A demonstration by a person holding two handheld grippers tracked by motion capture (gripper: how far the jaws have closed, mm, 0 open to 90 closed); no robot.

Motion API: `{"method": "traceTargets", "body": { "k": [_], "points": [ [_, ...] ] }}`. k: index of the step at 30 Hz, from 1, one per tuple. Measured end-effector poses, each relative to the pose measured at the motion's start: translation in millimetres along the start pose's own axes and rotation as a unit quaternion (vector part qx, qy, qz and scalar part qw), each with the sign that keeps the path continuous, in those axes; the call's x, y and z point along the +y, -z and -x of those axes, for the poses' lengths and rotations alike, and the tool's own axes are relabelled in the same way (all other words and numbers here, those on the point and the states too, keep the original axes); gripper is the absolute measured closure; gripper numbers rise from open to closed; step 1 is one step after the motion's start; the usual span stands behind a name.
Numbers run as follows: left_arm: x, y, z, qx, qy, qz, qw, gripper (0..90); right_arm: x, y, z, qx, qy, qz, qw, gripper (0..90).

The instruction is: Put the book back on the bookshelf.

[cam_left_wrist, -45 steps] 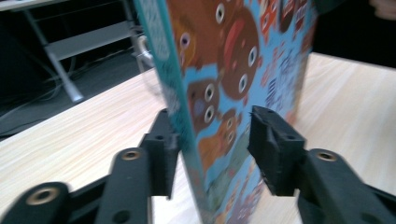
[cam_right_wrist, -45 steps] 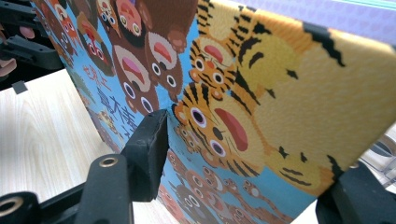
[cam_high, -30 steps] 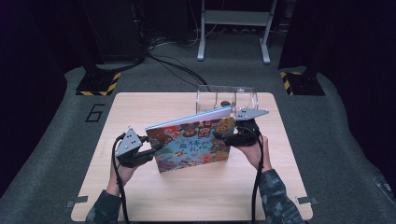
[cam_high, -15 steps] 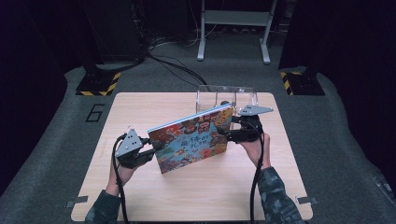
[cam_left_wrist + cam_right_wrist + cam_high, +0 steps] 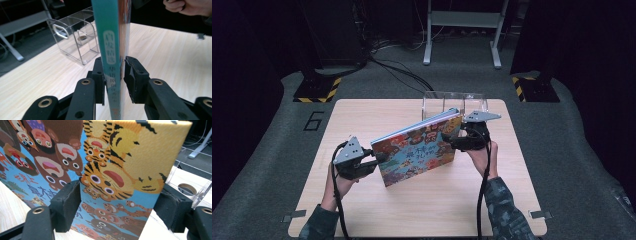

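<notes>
A picture book (image 5: 417, 150) is held standing on its lower edge on the wooden table (image 5: 377, 210), tilted, just in front of the clear plastic rack (image 5: 454, 102) at the table's far edge. Its long axis runs across the table, from the near left end up toward the rack at the right.

The book's spine end is pinched by the left gripper (image 5: 377, 160); in the left gripper view the two black jaws are seen pressed on either face of the teal spine (image 5: 111, 62) (their closing has only just been completed).

The right gripper (image 5: 451, 142) is placed at the book's other end, the end nearer the rack. Its jaws have just been opened: in the right gripper view they stand spread to either side of the cover (image 5: 112, 177), with a clear gap at the right pad and no firm squeeze to be made out at the left one.

The book is thus carried from its left end, while the rack lies just beyond its right end. Any move into the rack is judged to be led by that right end, with the long axis swung toward the dividers.
</notes>
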State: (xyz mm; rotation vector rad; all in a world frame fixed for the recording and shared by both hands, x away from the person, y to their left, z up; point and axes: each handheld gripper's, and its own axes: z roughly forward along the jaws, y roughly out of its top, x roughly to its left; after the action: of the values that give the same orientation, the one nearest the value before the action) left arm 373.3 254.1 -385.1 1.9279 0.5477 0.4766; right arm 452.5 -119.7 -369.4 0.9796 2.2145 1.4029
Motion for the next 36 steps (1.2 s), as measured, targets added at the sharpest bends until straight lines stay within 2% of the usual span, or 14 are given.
{"method": "traceTargets", "body": {
  "k": [2,3,7,10,12,17,21,23,24,28,29,33,34,36],
  "points": [
    [3.7,0.7,-1.9,-0.002,0.007,0.009,0.9999,69.6,-0.1,0.0,-1.2,-0.002,0.001,0.001,1.0,25.6],
    [10.6,1.0,-3.5,-0.003,0.014,-0.002,0.9999,69.6,0.2,-0.4,-1.8,-0.006,0.003,0.0,1.0,25.5],
    [22.2,-0.7,-4.5,-0.009,0.017,-0.009,0.9998,68.0,-0.2,-0.4,-1.7,-0.005,0.001,0.0,1.0,25.3],
    [32.9,-4.2,-5.0,-0.024,0.02,-0.02,0.9993,66.9,-0.6,0.9,-1.8,-0.003,-0.008,0.0,1.0,25.3],
    [39.2,-7.7,-4.2,-0.022,0.02,-0.021,0.9993,64.8,-0.4,2.5,-2.6,-0.004,-0.015,0.0,0.9999,25.1],
    [54.0,-17.1,-6.0,-0.047,0.007,-0.04,0.9981,59.0,0.8,1.9,-3.8,-0.009,-0.009,-0.004,0.9999,24.0],
    [66.1,-25.0,-6.2,-0.066,-0.008,-0.052,0.9965,48.7,3.6,-0.5,-6.5,-0.013,-0.007,-0.003,0.9999,20.6],
    [67.6,-26.9,-5.5,-0.06,-0.007,-0.047,0.9971,48.8,4.0,-1.1,-7.4,-0.013,-0.01,-0.004,0.9999,19.2],
    [69.8,-28.5,-6.3,-0.065,-0.013,-0.058,0.9961,49.3,4.4,-1.6,-7.7,-0.011,-0.01,-0.005,0.9999,17.0],
    [74.7,-37.0,-3.7,-0.059,-0.032,-0.077,0.9948,55.3,5.2,-3.5,-9.0,-0.007,-0.008,-0.004,0.9999,10.1],
    [75.2,-40.9,-2.7,-0.047,-0.042,-0.096,0.9934,59.5,5.1,-3.3,-9.2,-0.009,-0.005,-0.006,0.9999,5.3],
    [77.1,-42.0,-3.4,-0.039,-0.054,-0.11,0.9917,65.4,3.4,0.9,-6.8,-0.019,-0.007,-0.012,0.9997,0.0],
    [76.6,-42.4,-4.9,-0.045,-0.04,-0.106,0.9926,67.7,-1.0,6.0,-3.0,-0.023,-0.017,-0.011,0.9995,0.0],
    [76.7,-43.0,-5.7,-0.048,-0.039,-0.105,0.9926,69.0,-7.9,10.4,1.2,-0.031,-0.019,-0.017,0.9992,0.0]
  ]
}}
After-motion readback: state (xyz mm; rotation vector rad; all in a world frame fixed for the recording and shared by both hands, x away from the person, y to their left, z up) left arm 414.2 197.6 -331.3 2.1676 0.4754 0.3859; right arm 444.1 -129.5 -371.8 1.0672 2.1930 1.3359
